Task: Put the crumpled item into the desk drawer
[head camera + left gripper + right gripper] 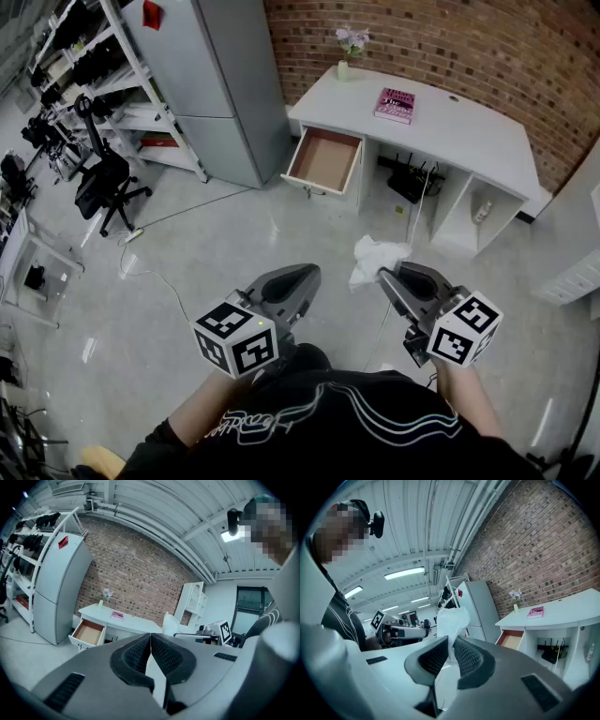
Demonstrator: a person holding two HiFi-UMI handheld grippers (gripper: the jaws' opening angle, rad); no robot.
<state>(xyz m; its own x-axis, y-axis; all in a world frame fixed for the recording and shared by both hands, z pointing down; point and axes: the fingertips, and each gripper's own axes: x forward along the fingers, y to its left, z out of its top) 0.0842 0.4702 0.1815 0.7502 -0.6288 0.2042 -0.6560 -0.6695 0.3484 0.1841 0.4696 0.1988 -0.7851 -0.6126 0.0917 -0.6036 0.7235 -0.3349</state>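
My right gripper (384,276) is shut on a crumpled white item (374,260), which sticks out past the jaw tips; in the right gripper view the crumpled white item (452,623) rises between the pads of the right gripper (450,649). The left gripper (312,273) hangs beside it, shut and empty; in its own view the left gripper (150,640) shows its jaws pressed together. Ahead stands a white desk (469,122) whose left drawer (324,161) is pulled open, its brown bottom bare. The open drawer (88,633) also shows in the left gripper view.
On the desk lie a pink book (395,105) and a small vase of flowers (349,49). A grey cabinet (211,84) stands left of the desk, with shelving and an office chair (105,183) further left. A black router (411,183) sits under the desk. Cables (155,274) trail on the floor.
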